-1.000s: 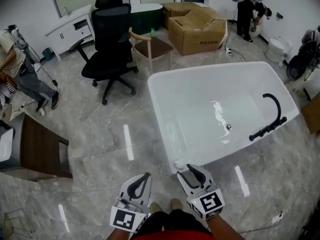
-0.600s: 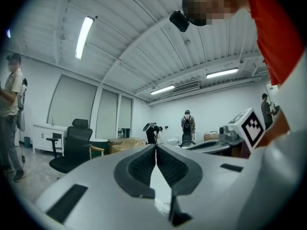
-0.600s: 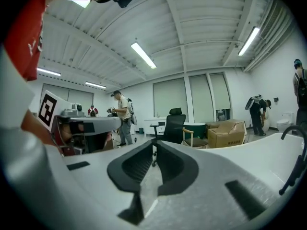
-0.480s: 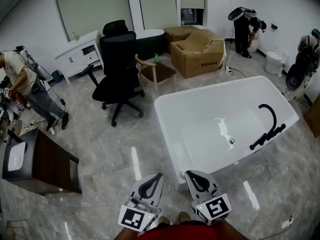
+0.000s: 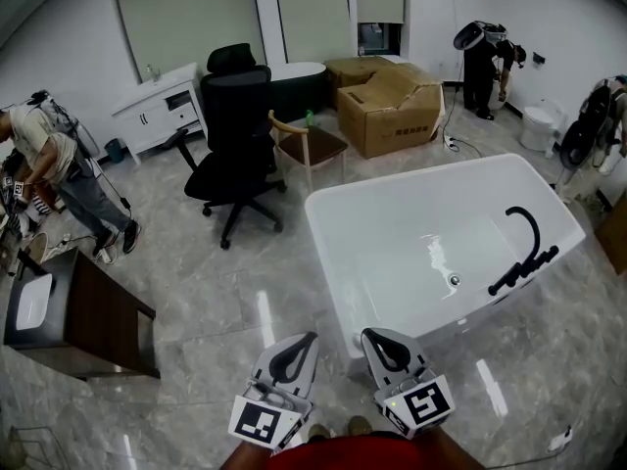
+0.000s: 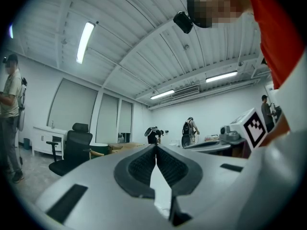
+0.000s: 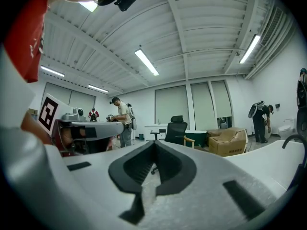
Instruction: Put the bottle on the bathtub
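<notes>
The white bathtub (image 5: pixel 338 253) fills the middle right of the head view, with a black faucet (image 5: pixel 526 248) on its right rim. A small green thing (image 5: pixel 310 117), perhaps the bottle, stands on the wooden chair (image 5: pixel 315 146) behind the tub. My left gripper (image 5: pixel 299 346) and right gripper (image 5: pixel 376 340) are low in the head view, side by side just before the tub's near corner. Both are shut with nothing between the jaws. The left gripper (image 6: pixel 155 146) and the right gripper (image 7: pixel 154 143) each show closed, empty pads in their own views.
A black office chair (image 5: pixel 235 135) stands left of the wooden chair. Cardboard boxes (image 5: pixel 392 91) lie behind the tub. A dark cabinet with a white basin (image 5: pixel 83 316) is at the left. A person (image 5: pixel 54 169) stands at far left, another (image 5: pixel 483 55) at the back.
The head view has tilted up and drawn back a little, so the tub and chairs sit lower in the picture. Both grippers stay shut and close together.
</notes>
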`<state>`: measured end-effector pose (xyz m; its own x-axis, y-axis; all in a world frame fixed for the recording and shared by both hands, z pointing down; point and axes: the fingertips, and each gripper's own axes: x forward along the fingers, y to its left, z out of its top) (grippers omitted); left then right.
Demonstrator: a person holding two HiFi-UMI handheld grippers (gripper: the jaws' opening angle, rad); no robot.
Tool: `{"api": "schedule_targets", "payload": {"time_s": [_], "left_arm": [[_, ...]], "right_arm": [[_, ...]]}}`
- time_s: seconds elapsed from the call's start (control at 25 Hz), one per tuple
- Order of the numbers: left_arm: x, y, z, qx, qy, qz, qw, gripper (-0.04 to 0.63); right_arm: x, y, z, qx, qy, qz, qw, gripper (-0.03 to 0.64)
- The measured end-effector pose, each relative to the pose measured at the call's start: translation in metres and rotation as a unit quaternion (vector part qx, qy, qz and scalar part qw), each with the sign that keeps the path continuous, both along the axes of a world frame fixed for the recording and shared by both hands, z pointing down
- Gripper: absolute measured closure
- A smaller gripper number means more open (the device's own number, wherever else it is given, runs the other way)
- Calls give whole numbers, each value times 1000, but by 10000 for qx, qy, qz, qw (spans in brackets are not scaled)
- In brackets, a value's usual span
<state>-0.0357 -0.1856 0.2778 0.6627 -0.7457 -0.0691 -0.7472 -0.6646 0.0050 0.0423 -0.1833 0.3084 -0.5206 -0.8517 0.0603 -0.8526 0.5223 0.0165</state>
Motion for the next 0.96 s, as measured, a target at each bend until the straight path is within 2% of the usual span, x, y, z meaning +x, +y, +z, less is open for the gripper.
{"api": "schedule_targets", "payload": {"time_s": [0.48, 0.96], "left_arm": [[-8, -2, 0, -39, 17, -174, 9998, 583], [-5, 6, -2, -28, -15, -171, 9998, 583]], "right_arm": [[15, -1, 1, -55, -24, 52, 10000, 612], [19, 7, 3, -113, -41, 29, 9999, 612]]}}
